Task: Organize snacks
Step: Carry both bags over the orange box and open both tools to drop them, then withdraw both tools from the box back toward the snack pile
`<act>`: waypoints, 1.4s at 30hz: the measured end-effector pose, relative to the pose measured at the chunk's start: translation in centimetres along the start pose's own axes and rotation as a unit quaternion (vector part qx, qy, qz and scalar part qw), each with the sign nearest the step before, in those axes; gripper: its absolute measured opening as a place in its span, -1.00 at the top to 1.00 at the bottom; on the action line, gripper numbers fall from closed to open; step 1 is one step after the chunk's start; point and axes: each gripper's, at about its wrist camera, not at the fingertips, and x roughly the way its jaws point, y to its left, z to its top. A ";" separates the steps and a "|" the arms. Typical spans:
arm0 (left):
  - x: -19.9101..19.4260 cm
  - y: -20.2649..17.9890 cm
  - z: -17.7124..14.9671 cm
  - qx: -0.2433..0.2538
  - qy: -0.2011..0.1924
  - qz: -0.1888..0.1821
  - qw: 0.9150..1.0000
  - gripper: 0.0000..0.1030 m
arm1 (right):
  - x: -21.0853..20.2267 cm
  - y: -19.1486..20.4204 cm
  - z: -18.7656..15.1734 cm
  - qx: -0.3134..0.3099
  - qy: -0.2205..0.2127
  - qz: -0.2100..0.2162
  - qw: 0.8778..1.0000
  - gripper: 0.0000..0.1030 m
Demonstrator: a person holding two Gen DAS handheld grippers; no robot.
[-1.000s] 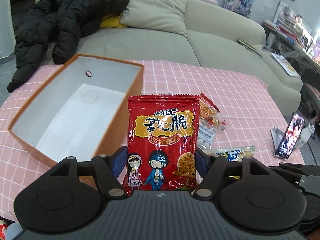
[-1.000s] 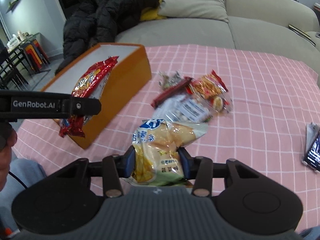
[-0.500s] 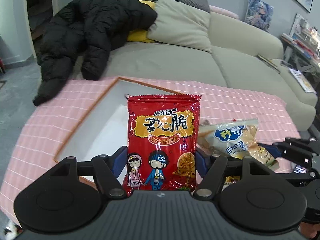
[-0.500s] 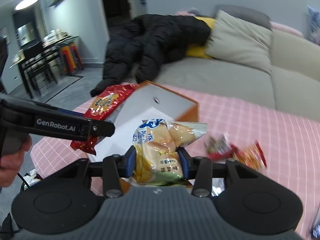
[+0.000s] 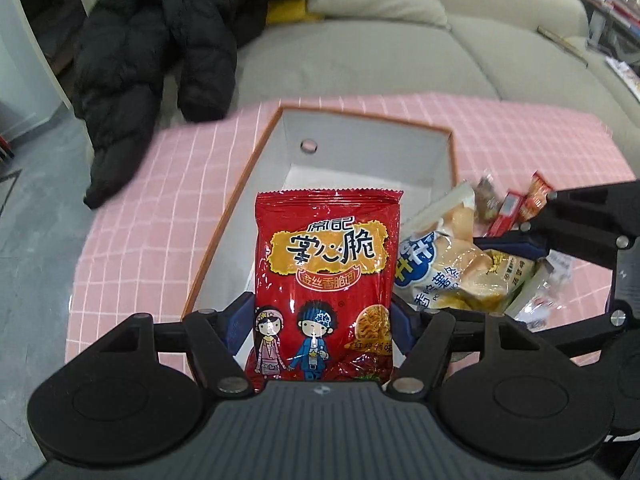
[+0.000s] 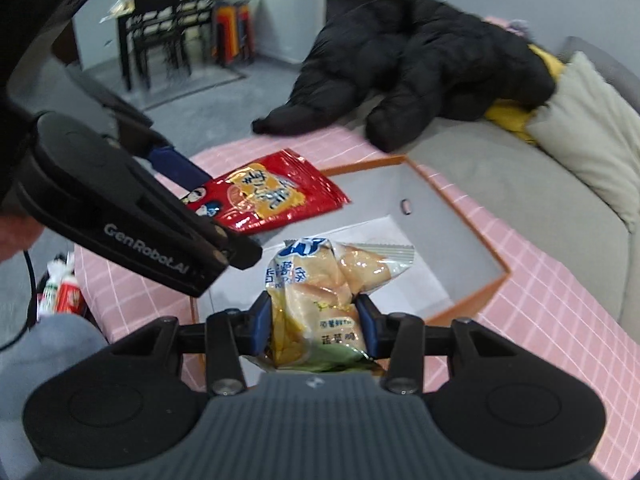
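My left gripper [image 5: 320,320] is shut on a red noodle-snack bag [image 5: 326,276] and holds it above the near end of the orange box [image 5: 224,232] with a white, empty inside. My right gripper [image 6: 314,320] is shut on a yellow chip bag [image 6: 320,288], also over the box [image 6: 492,284]. The chip bag [image 5: 452,276] shows in the left wrist view just right of the red bag, which shows in the right wrist view [image 6: 264,196] at the upper left. Several loose snacks [image 5: 516,208] lie on the pink cloth right of the box.
The pink checked tablecloth [image 5: 152,220] covers a low table. A beige sofa [image 5: 360,52] with a black jacket [image 5: 160,40] and cushions stands behind it. Grey floor [image 6: 192,112], a dark table and chairs lie beyond the table's edge.
Both grippers have moved with their bags over the open box and tilted downward. The two bags now hang side by side above the box's near end.
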 end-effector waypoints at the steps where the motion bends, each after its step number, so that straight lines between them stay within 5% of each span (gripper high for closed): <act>1: 0.5 0.3 0.0 0.001 0.009 -0.003 1.000 -0.52 | 0.5 0.2 0.2 -0.004 0.003 0.003 1.000 0.19; 18: 7.7 1.1 -0.3 0.040 0.101 -0.012 0.994 -0.53 | 9.6 1.3 -1.2 -0.060 0.108 0.038 0.992 0.18; 32: 9.2 1.0 -0.1 0.034 0.119 -0.006 0.992 -0.64 | 10.4 2.0 -1.5 -0.071 0.123 0.028 0.989 0.09; 35: 8.5 0.9 -0.1 0.035 0.106 -0.005 0.994 -0.65 | 10.2 1.9 -1.3 -0.071 0.121 0.019 0.990 -0.05; 38: 7.3 0.9 -0.1 0.036 0.087 0.002 0.996 -0.68 | 9.4 1.8 -1.2 -0.070 0.122 0.008 0.990 -0.43; 42: 5.0 1.0 0.0 0.024 0.056 0.016 0.998 -0.68 | 7.5 2.3 -1.1 -0.077 0.104 -0.004 0.992 -0.57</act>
